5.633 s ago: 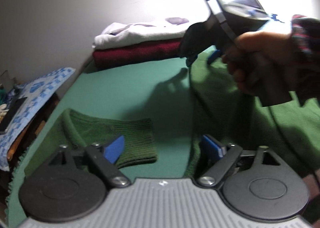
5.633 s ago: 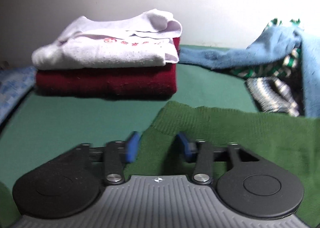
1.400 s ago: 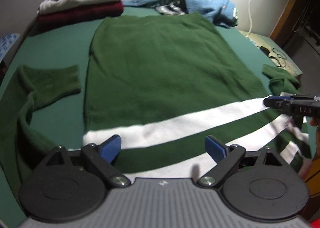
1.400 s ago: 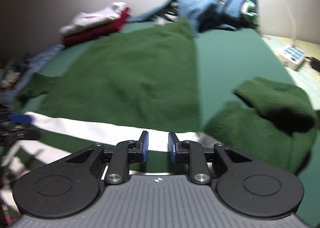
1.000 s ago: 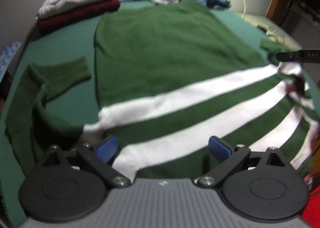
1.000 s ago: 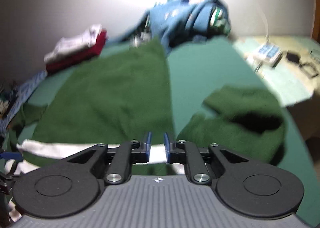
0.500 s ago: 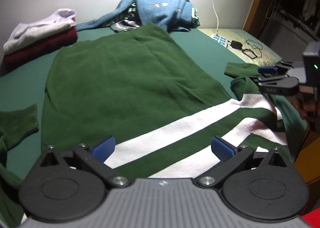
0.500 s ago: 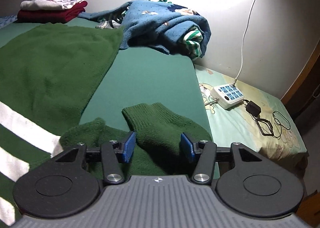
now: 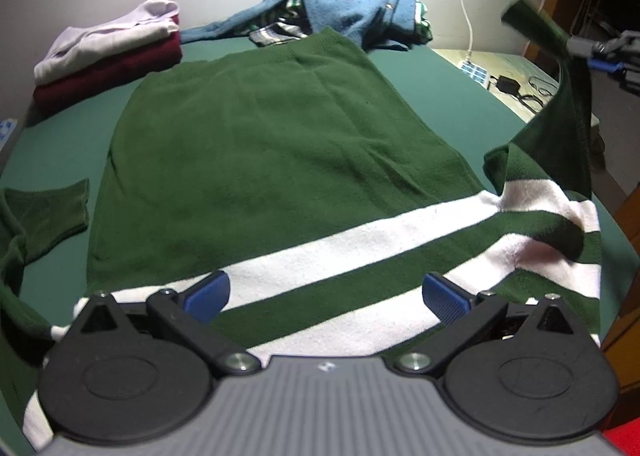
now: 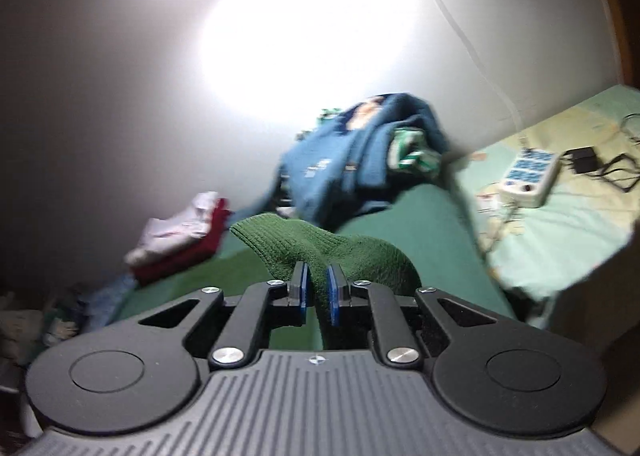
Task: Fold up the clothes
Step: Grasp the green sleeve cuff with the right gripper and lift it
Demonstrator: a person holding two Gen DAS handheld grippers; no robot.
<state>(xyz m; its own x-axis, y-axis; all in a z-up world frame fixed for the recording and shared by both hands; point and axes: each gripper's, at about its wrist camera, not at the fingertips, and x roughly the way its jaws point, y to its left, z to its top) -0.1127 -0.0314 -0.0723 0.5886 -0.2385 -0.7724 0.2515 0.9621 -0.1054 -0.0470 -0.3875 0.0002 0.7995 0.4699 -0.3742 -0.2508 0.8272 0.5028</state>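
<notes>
Aloft, ribbed green sleeve (image 10: 320,252) in right tool (image 10: 316,290)

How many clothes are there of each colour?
Green with white stripes: 1, the green sweater, its sleeve pinched in the right gripper.
Blue: 1, the blue sweater.
Dark red: 1, the red folded garment.
Pale white: 1, the white folded garment on top of it.
Green-and-white check: at least 1, half hidden under the blue.
Total: 5 seen.
</notes>
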